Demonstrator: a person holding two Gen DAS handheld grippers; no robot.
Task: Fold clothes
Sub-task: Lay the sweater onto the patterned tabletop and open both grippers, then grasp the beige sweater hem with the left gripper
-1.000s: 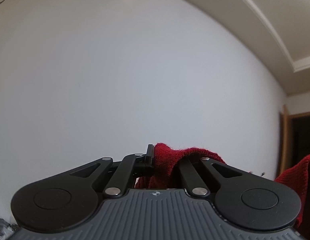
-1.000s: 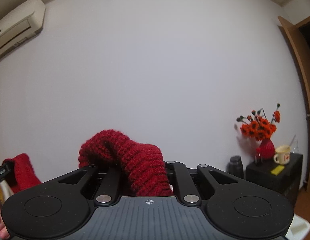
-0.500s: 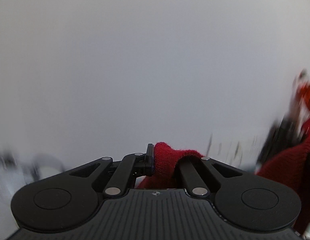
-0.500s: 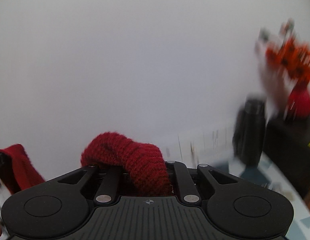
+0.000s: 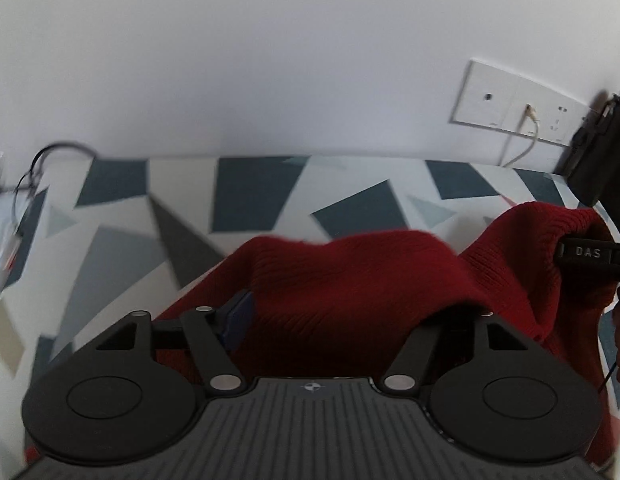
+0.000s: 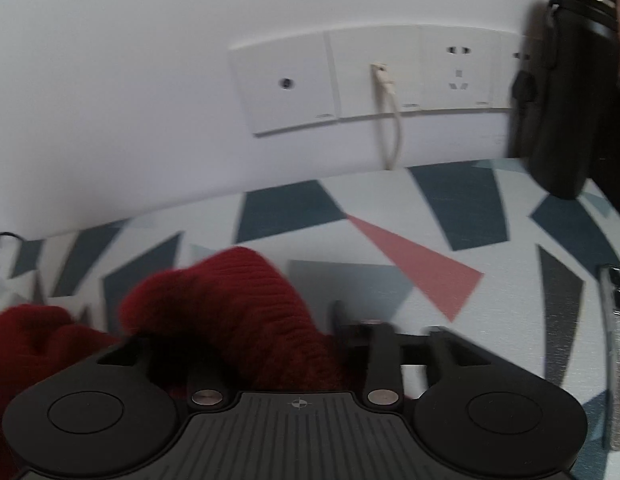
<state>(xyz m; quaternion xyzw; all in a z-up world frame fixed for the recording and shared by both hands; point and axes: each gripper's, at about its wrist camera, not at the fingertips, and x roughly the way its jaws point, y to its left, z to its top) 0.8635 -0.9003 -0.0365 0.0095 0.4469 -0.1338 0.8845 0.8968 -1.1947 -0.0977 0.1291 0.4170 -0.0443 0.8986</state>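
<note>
A dark red knitted sweater (image 5: 349, 276) lies in a heap on the patterned tablecloth (image 5: 250, 196). My left gripper (image 5: 353, 314) is low over it and open; its left finger (image 5: 238, 316) shows, while the knit drapes over the right one. At the right edge of the left wrist view, a sweater fold wraps the tip of my right gripper (image 5: 569, 256). In the right wrist view, the right gripper (image 6: 262, 328) is open, with a bunch of sweater (image 6: 230, 300) between the jaws. Its right finger (image 6: 341, 320) is bare and its left one is covered.
A white wall rises right behind the table, with socket plates (image 6: 349, 84) and a plugged-in cream cable (image 6: 389, 120). A black flask (image 6: 561, 92) stands at the back right. A metal object (image 6: 617, 340) lies at the right edge. Cables and a white item (image 5: 14, 208) sit far left.
Both grippers tipped down from facing the wall to the table. The sweater came down onto the cloth. Both grippers went from shut on the knit to open.
</note>
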